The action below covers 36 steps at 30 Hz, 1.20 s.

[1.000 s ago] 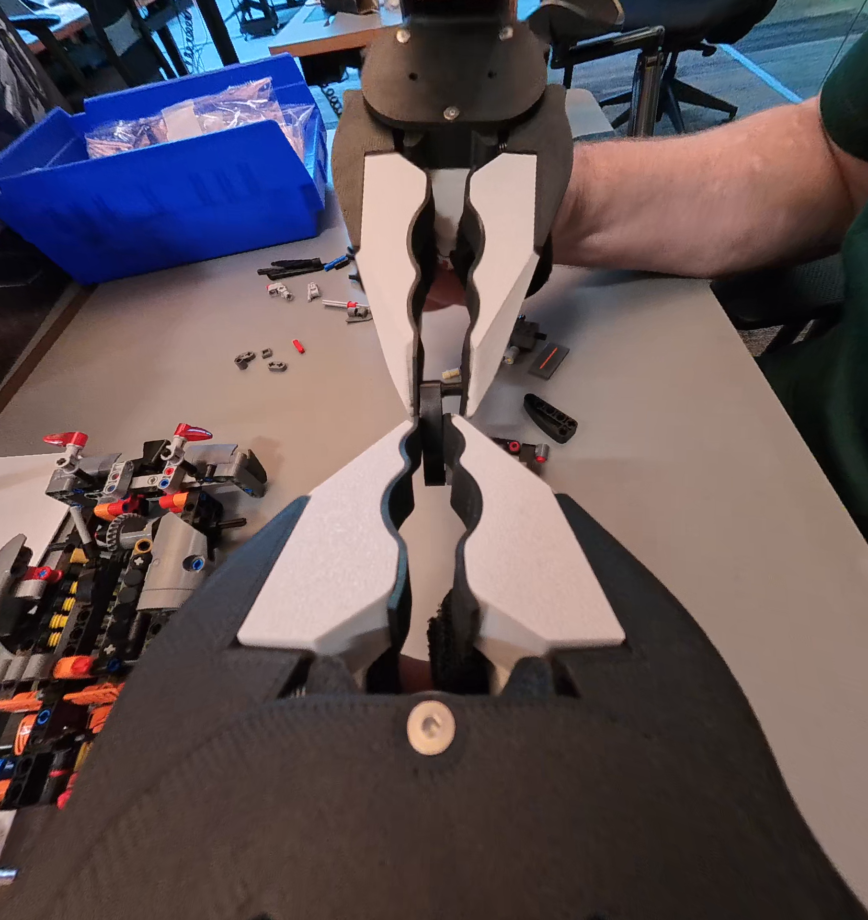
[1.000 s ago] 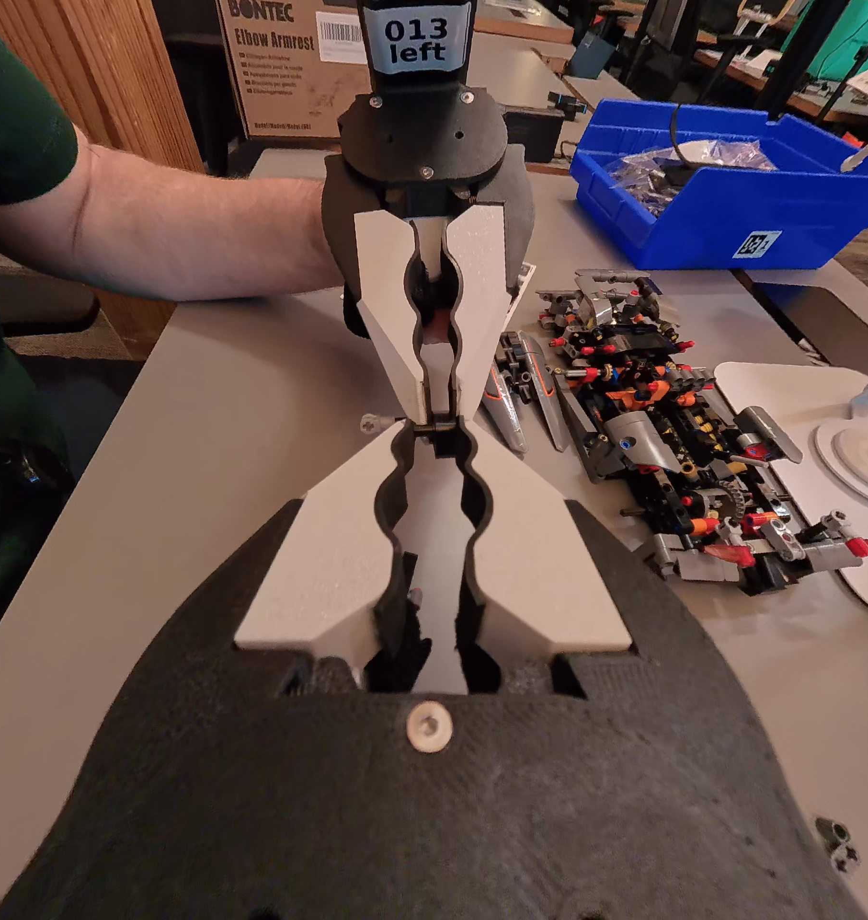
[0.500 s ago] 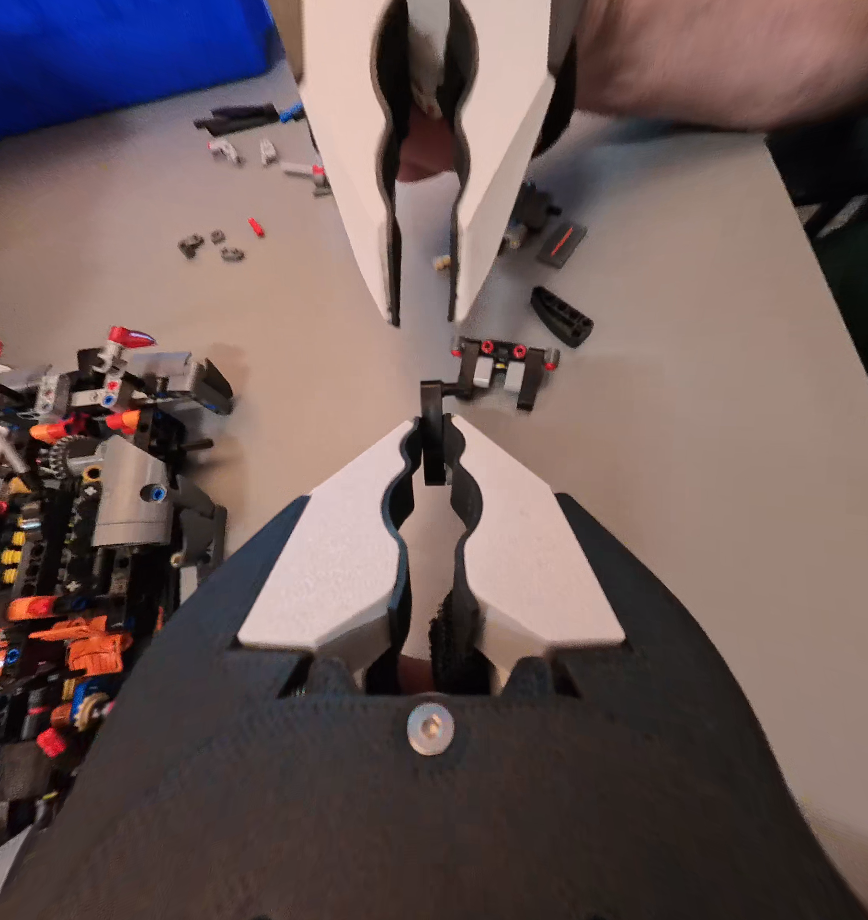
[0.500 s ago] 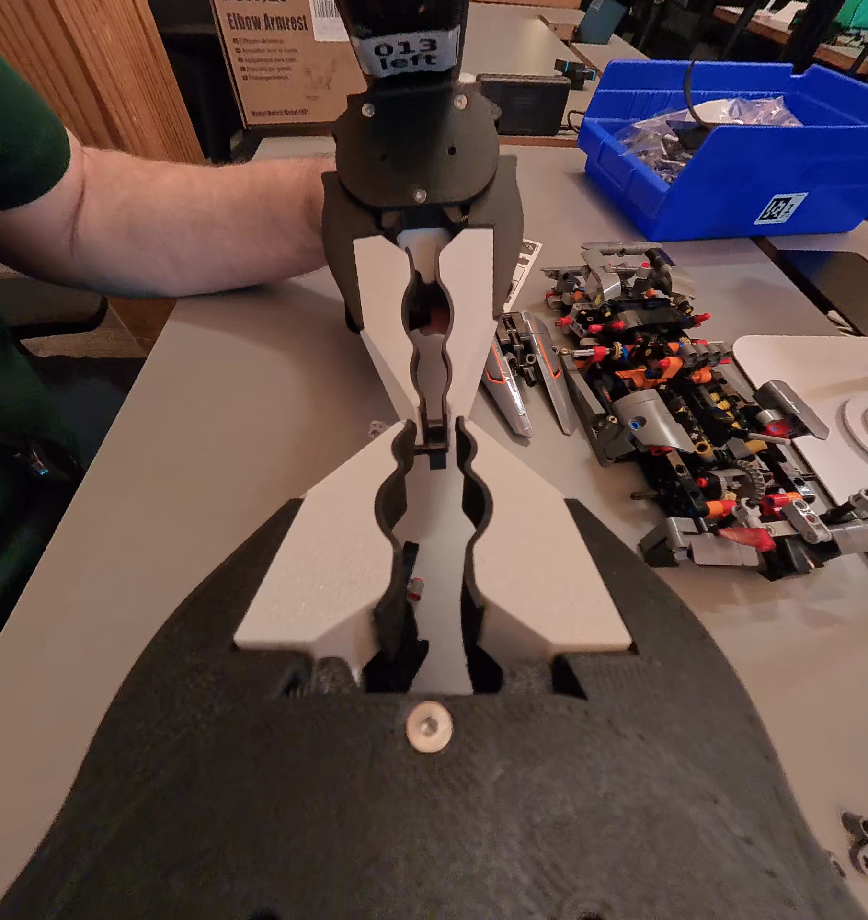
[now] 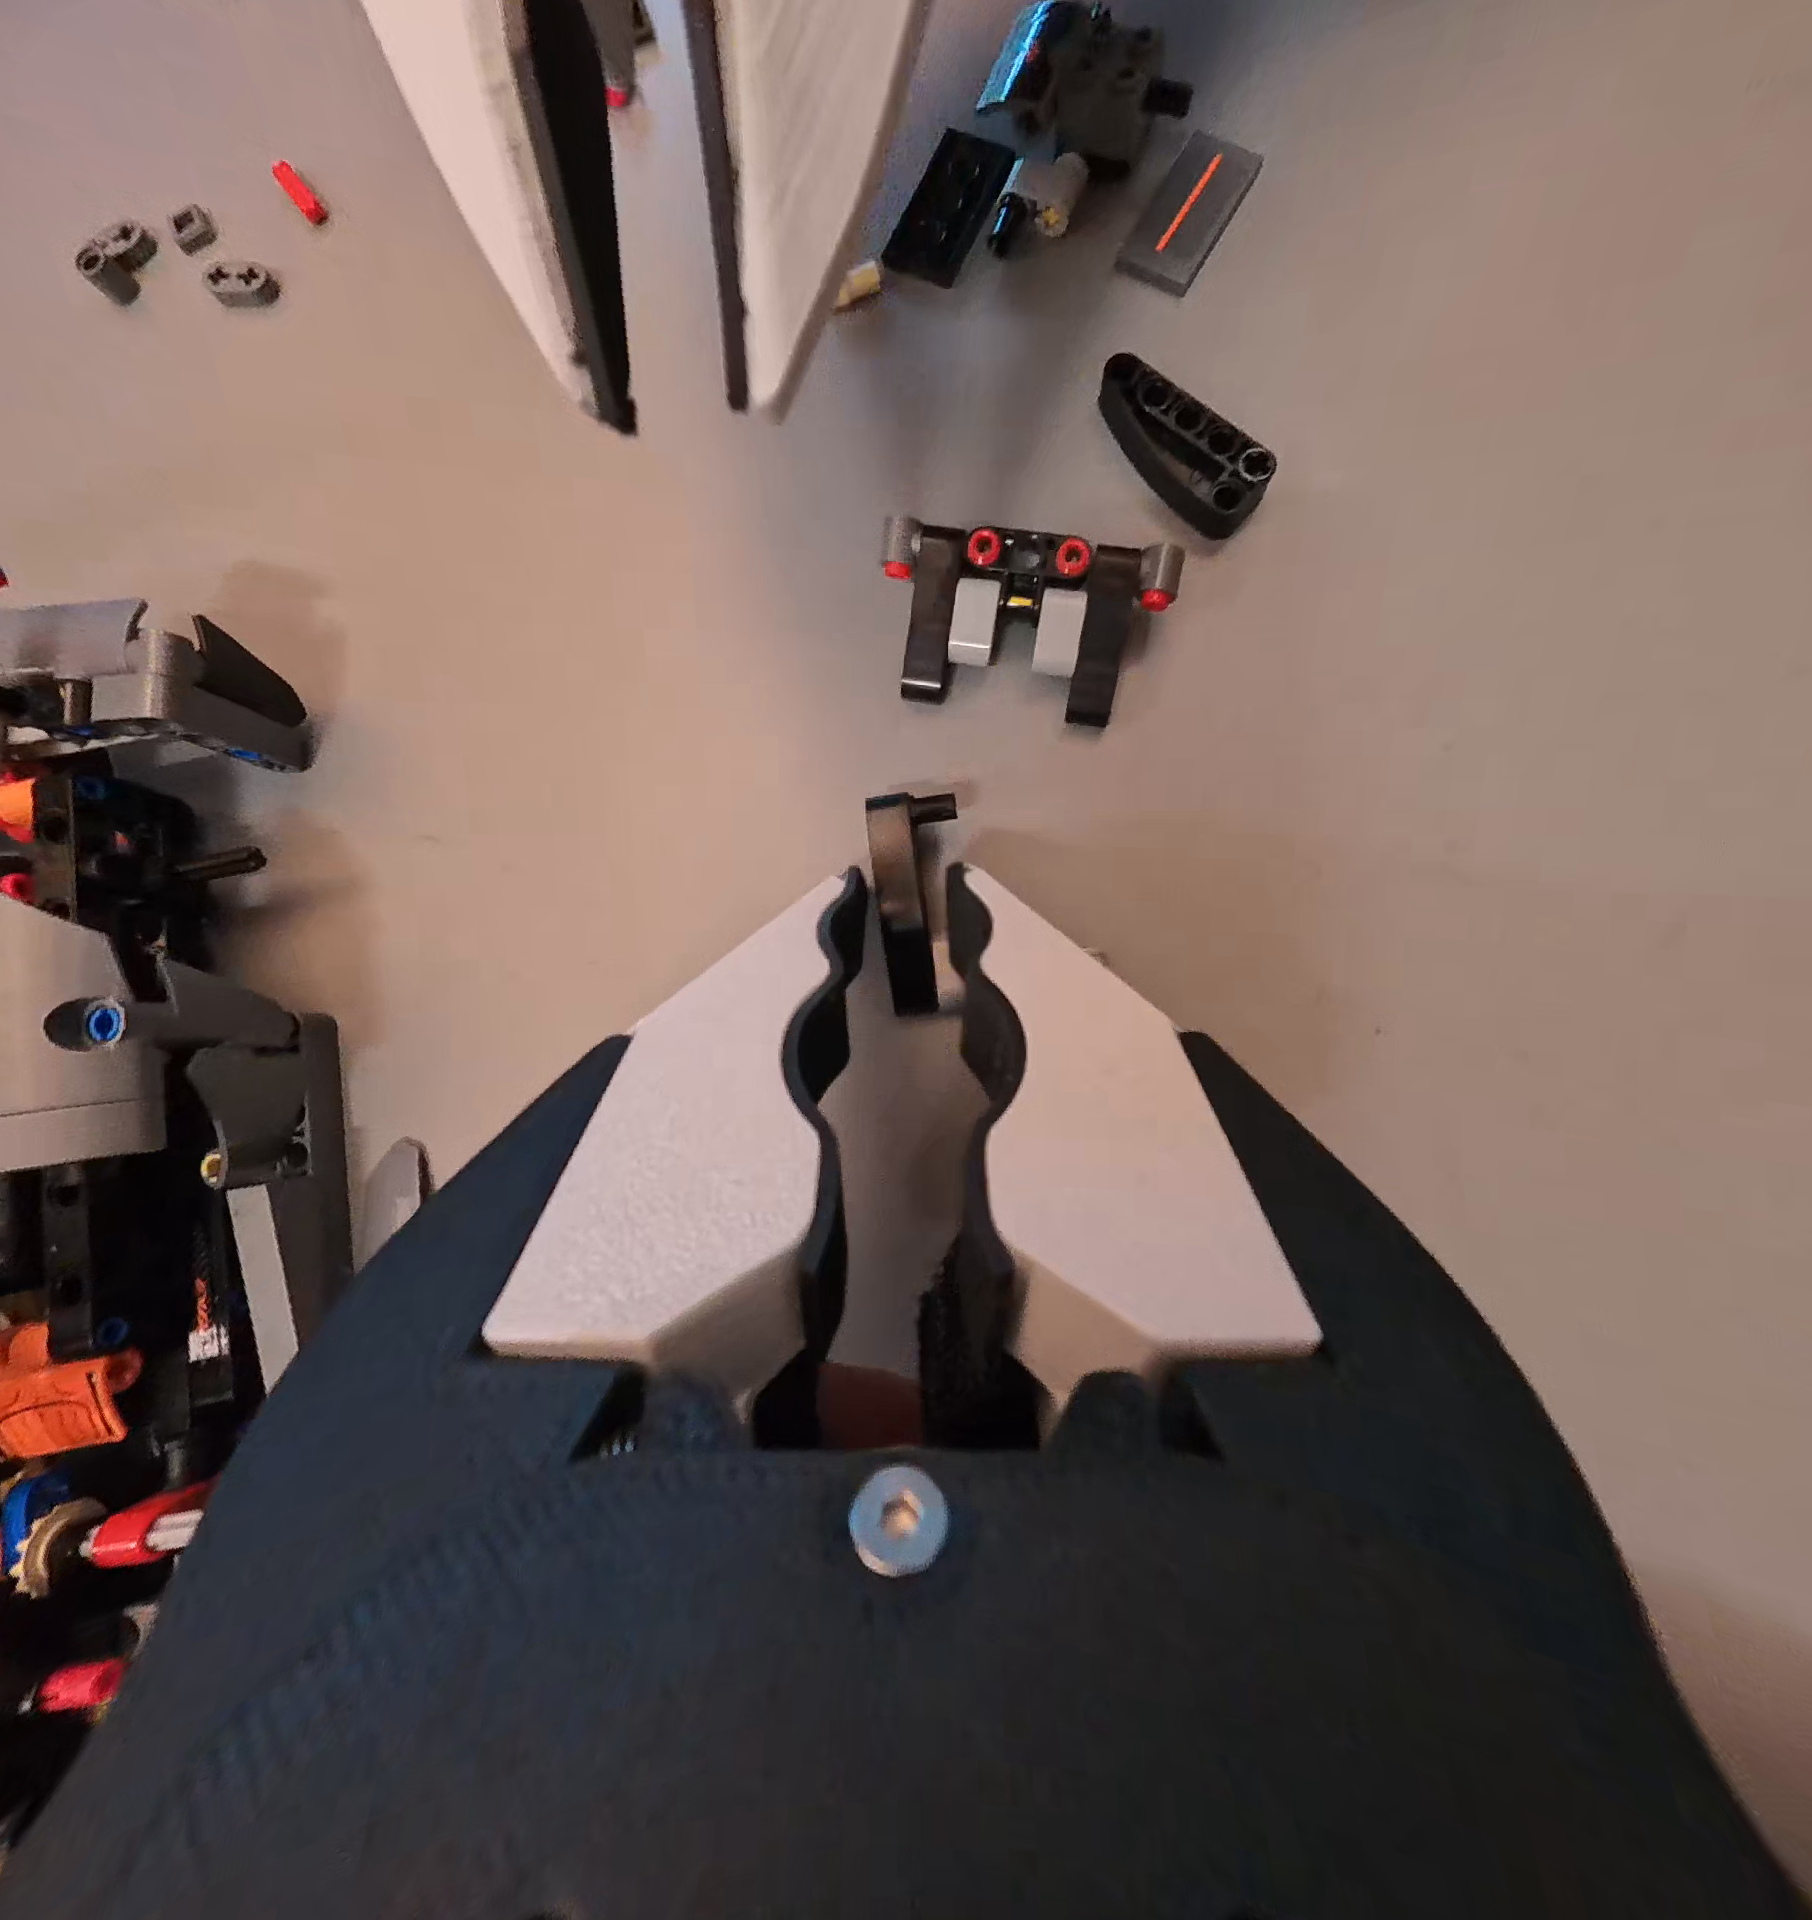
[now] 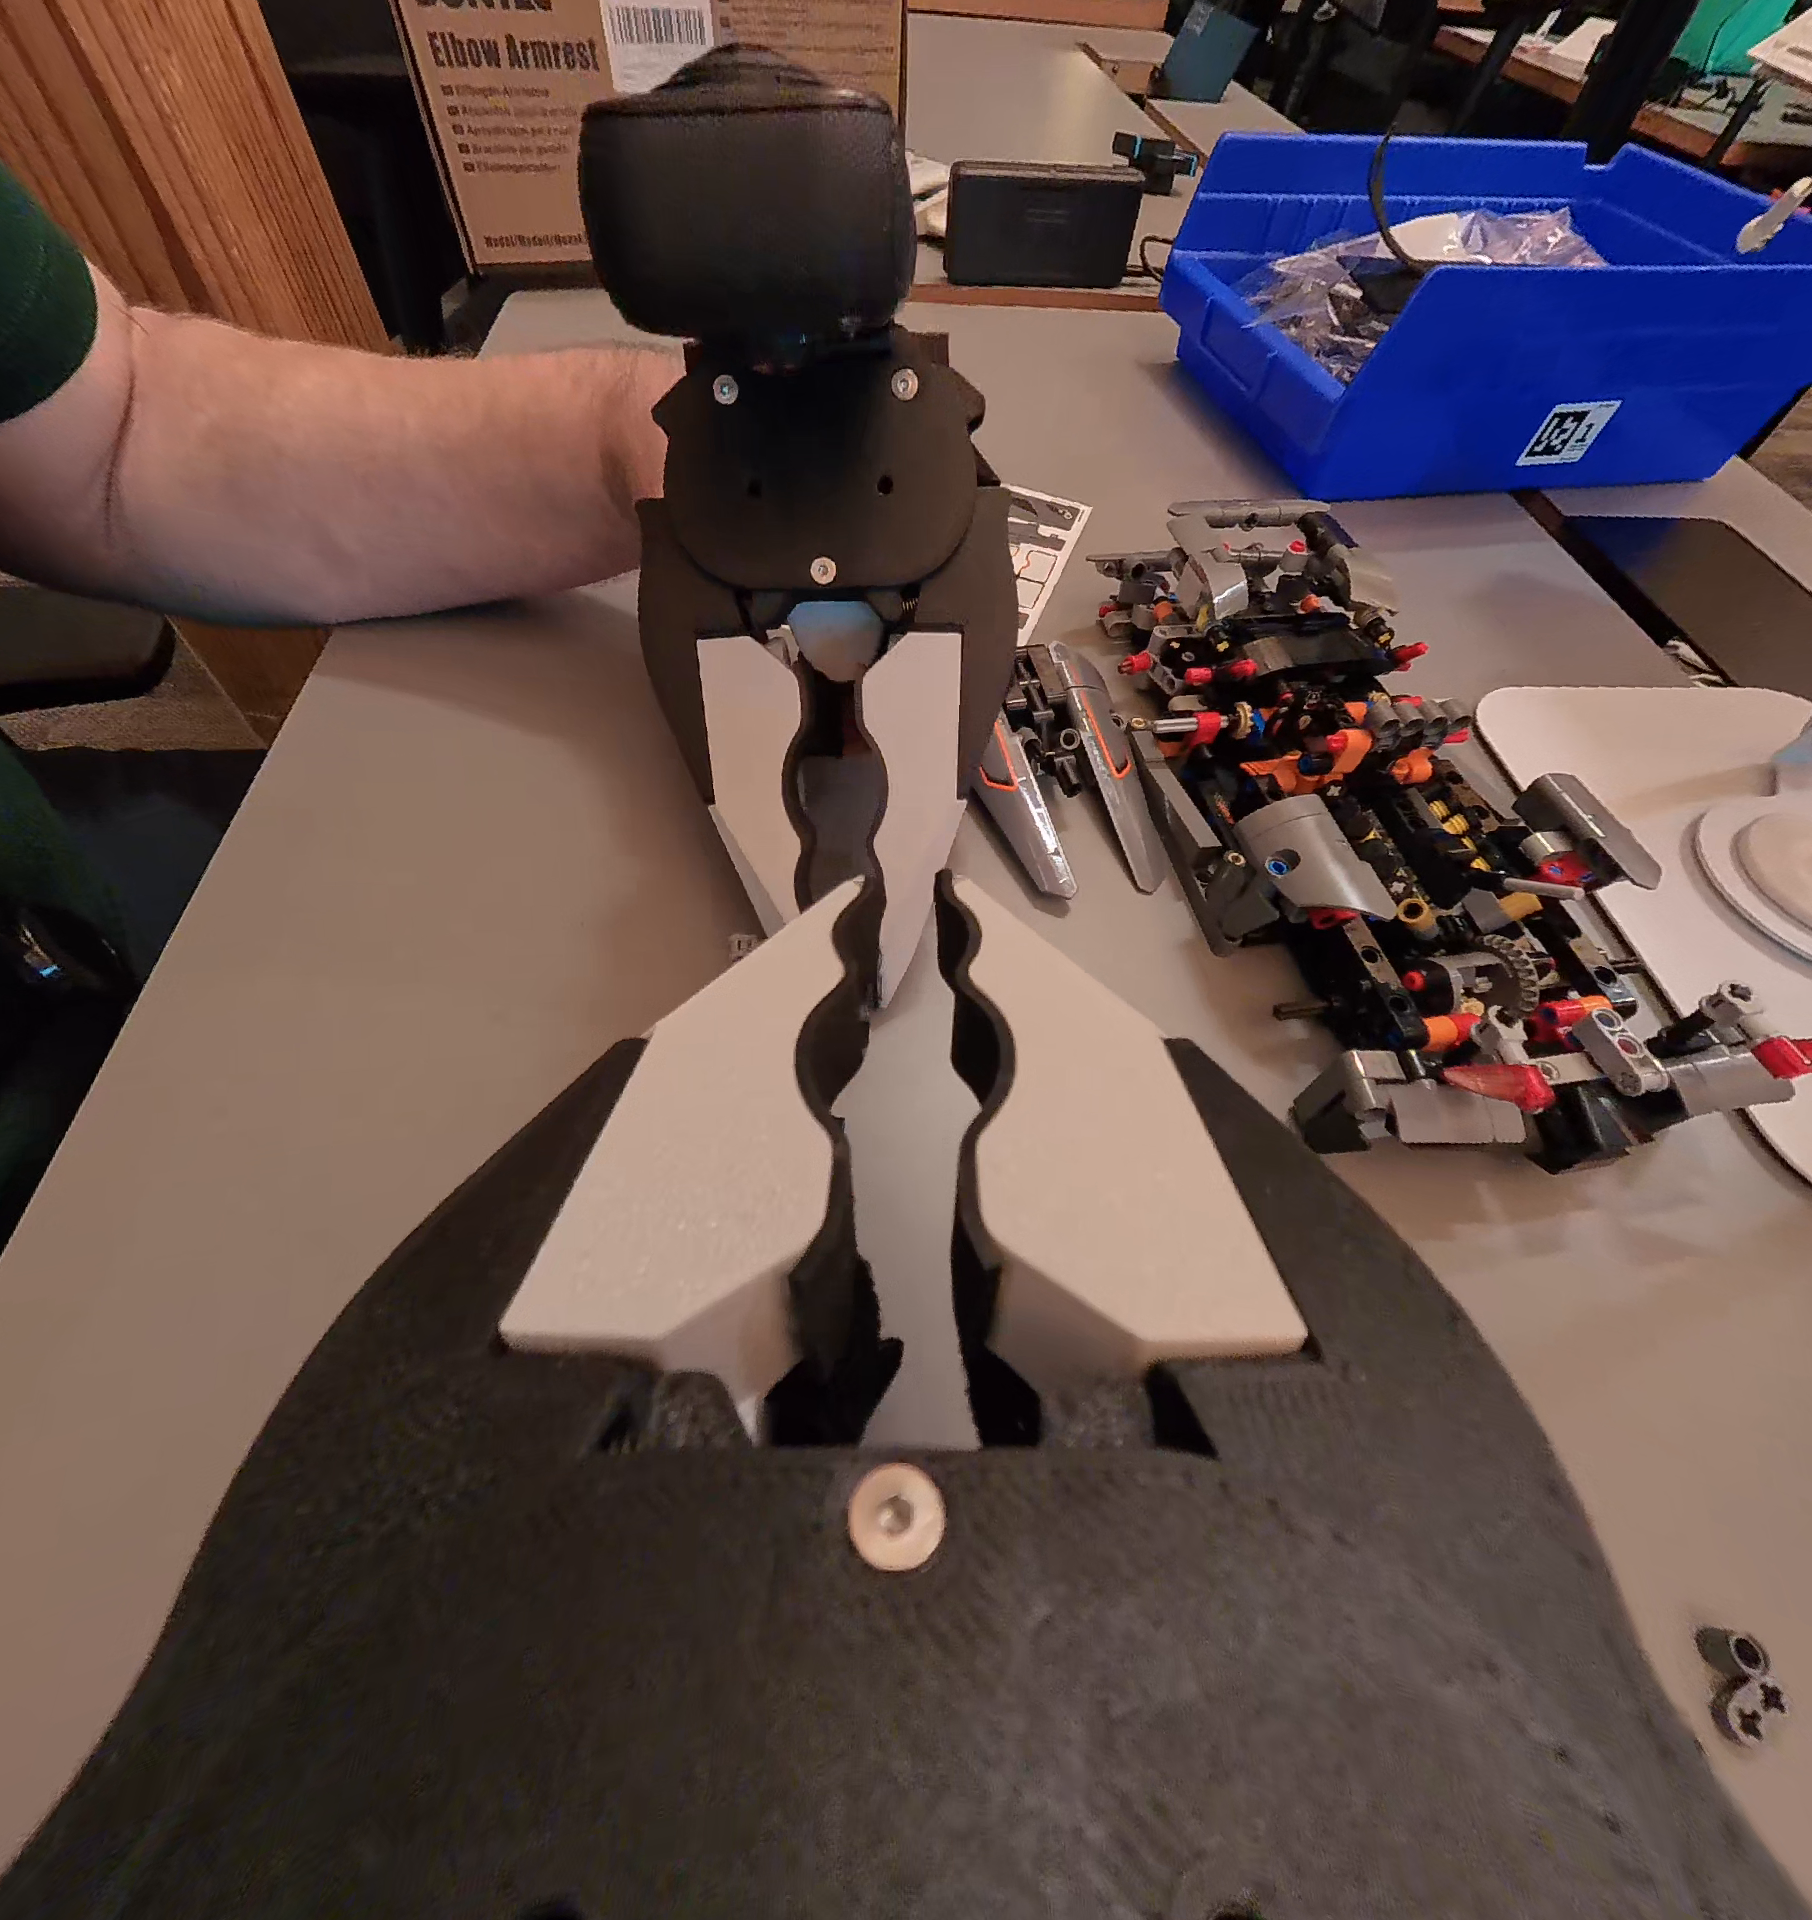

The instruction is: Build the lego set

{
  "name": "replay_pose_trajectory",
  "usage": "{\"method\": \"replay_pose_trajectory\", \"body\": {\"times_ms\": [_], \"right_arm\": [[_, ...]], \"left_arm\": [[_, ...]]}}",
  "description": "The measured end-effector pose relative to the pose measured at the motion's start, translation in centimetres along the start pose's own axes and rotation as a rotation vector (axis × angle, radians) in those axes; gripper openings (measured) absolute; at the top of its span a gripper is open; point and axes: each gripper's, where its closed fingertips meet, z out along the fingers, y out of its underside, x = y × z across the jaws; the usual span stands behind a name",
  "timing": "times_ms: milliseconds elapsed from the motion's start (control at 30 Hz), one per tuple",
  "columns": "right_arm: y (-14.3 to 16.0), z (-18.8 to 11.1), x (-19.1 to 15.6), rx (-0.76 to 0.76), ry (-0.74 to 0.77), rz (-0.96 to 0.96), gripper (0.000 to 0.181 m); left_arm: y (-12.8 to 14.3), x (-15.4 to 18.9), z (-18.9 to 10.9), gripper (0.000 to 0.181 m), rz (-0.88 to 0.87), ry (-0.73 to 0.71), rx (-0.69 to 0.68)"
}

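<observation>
Since 1 s ago the grippers have parted: right gripper (image 6: 900, 894) let go, jaws now narrowly apart w/ nothing between; left gripper (image 5: 907, 883) clamps the flat black beam (image 5: 904, 914) w/ its side pin, low over the matte grey table (image 5: 1504, 935). Black-grey sub-assembly (image 5: 1027, 613) w/ red pins lies just beyond; studded car chassis (image 6: 1401, 831) along table's far edge

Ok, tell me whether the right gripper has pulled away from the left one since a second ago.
Yes. In the left wrist view the right gripper has drawn back, now beyond the small black-and-grey assembly, empty.
</observation>
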Motion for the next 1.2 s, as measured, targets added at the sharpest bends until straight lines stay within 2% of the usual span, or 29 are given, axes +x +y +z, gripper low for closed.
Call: {"method": "replay_pose_trajectory", "body": {"times_ms": [200, 333, 500, 700, 800, 867, 1033, 1200], "right_arm": [[-0.4, -0.5, 0.5, 0.030, 0.017, 0.010, 0.007], [-0.5, -0.8, 0.7, 0.031, 0.032, 0.007, 0.006], [-0.8, -1.0, 0.7, 0.043, 0.035, 0.006, 0.006], [-0.5, -0.5, 0.5, 0.020, 0.029, -0.001, 0.006], [-0.6, -0.6, 0.5, 0.024, 0.036, -0.004, 0.006], [-0.7, -0.8, 0.6, 0.031, 0.041, -0.001, 0.006], [-0.9, -0.8, 0.5, 0.034, 0.036, -0.006, 0.006], [-0.9, -0.7, 0.4, 0.034, 0.031, -0.007, 0.006]], "left_arm": [[0.5, -1.0, -1.2, 0.024, -0.046, -0.073, -0.023], [1.9, -0.9, -2.9, 0.028, -0.154, -0.128, -0.093], [2.7, 0.8, -4.4, 0.031, -0.312, -0.196, -0.092], [1.3, 3.1, -2.9, 0.038, -0.430, -0.178, -0.043], [1.5, 2.4, -1.8, 0.047, -0.495, -0.223, -0.049], [1.4, 1.9, -1.5, 0.044, -0.514, -0.252, -0.035], [1.5, 0.8, -1.3, 0.028, -0.451, -0.270, -0.072], [0.9, 0.1, -0.7, 0.018, -0.271, -0.232, -0.112]]}}
